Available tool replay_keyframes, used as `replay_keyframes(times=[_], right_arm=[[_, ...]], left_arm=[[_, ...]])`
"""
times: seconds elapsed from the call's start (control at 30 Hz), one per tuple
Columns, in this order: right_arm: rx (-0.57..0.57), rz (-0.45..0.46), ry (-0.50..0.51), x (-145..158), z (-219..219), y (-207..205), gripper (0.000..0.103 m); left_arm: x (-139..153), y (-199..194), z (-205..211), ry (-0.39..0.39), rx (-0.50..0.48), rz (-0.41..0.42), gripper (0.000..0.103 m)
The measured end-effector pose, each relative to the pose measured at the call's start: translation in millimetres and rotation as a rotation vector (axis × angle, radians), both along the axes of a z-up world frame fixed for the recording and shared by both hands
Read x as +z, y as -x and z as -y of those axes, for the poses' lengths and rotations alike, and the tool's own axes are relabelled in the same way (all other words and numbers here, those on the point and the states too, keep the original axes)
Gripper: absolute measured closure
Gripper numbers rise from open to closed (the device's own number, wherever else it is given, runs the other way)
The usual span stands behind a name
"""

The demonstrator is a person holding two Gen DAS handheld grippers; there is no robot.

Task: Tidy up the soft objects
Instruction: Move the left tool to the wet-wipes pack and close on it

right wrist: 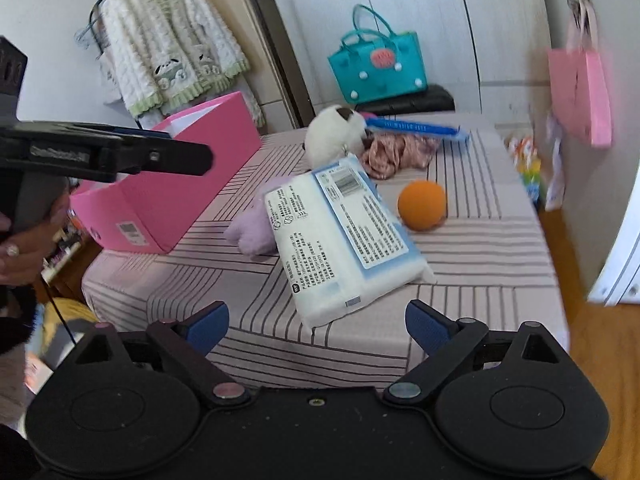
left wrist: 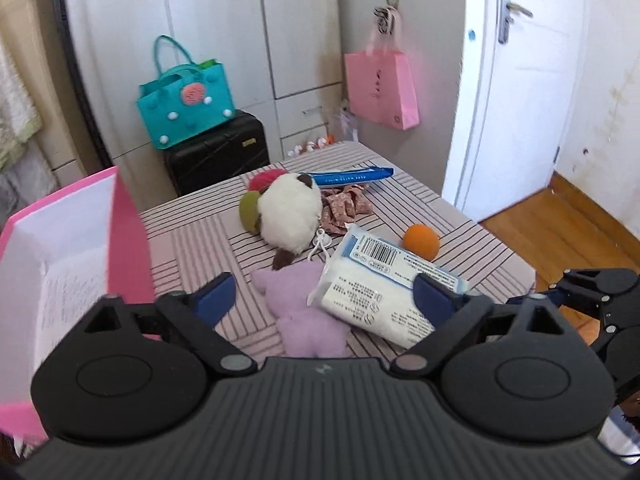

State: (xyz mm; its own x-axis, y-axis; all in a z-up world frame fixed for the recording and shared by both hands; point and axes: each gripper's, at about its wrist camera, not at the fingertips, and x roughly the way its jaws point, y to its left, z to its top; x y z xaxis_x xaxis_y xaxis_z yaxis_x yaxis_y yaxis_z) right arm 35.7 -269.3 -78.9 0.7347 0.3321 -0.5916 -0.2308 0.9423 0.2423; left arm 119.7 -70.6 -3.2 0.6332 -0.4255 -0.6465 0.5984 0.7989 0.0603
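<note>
On the striped table [left wrist: 192, 240] lie a white tissue pack [left wrist: 380, 292], a lilac plush [left wrist: 304, 308] partly under it, a white plush toy [left wrist: 290, 214], an orange ball [left wrist: 420, 242], a floral cloth [left wrist: 346, 206] and a blue tube [left wrist: 352, 176]. An open pink box [left wrist: 80, 248] stands at the table's left. My left gripper [left wrist: 324, 300] is open and empty above the lilac plush and the pack. My right gripper [right wrist: 318, 322] is open and empty, just short of the tissue pack [right wrist: 340, 236], near the table's front edge. The ball [right wrist: 422, 204] and pink box [right wrist: 172, 184] show there too.
A teal bag [left wrist: 188, 100] sits on a black suitcase [left wrist: 218, 152] behind the table, before white wardrobes. A pink paper bag [left wrist: 382, 84] hangs on the wall. A white door [left wrist: 516, 92] and wooden floor lie to the right. The left gripper [right wrist: 104, 156] shows in the right view.
</note>
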Motion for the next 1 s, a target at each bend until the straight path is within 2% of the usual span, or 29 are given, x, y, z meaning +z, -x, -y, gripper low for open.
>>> replay_keyframes(times=[0.07,0.17,0.27,0.33,0.43,0.5,0.6,0.67,0.73,0.8,0.87,0.97,1.0], right_arm=[[-0.003,-0.025,-0.053,-6,5,-7,0.008],[0.017,-0.067,-0.14,-9,11,-16,0.009],[0.026,-0.09,-0.134,-10,9,-25,0.015],[0.025,-0.123,-0.147,-14,8,-31,0.025],[0.034,-0.158,-0.167,-20,6,-39,0.03],[0.031,-0.157,-0.166,-22,7,-41,0.033],[0.017,-0.158,-0.175,-22,13,-45,0.034],[-0.003,-0.143,-0.161,-22,16,-47,0.034],[-0.022,-0.12,-0.116,-22,16,-49,0.032],[-0.025,-0.11,-0.114,-22,18,-50,0.032],[-0.024,-0.108,-0.142,-23,21,-52,0.034],[-0.033,-0.105,-0.173,-25,25,-54,0.047],[-0.043,-0.107,-0.183,-26,27,-54,0.056]], left_arm=[[-7,-12,9,-0.044,-0.031,-0.035,0.03],[-15,-28,17,-0.061,-0.049,-0.058,0.031],[-21,-43,24,-0.057,-0.067,-0.088,0.032],[-26,-55,28,-0.035,-0.051,-0.1,0.037],[-34,-67,34,-0.033,-0.07,-0.105,0.04],[-38,-72,36,-0.017,-0.103,-0.14,0.041],[-45,-75,39,-0.009,-0.125,-0.194,0.041],[-51,-73,42,-0.039,-0.117,-0.169,0.041],[-55,-72,41,-0.036,-0.119,-0.165,0.041],[-54,-73,38,-0.008,-0.118,-0.176,0.048],[-52,-72,37,-0.001,-0.165,-0.191,0.066],[-51,-66,40,-0.041,-0.203,-0.165,0.067],[-51,-64,41,-0.053,-0.198,-0.158,0.068]])
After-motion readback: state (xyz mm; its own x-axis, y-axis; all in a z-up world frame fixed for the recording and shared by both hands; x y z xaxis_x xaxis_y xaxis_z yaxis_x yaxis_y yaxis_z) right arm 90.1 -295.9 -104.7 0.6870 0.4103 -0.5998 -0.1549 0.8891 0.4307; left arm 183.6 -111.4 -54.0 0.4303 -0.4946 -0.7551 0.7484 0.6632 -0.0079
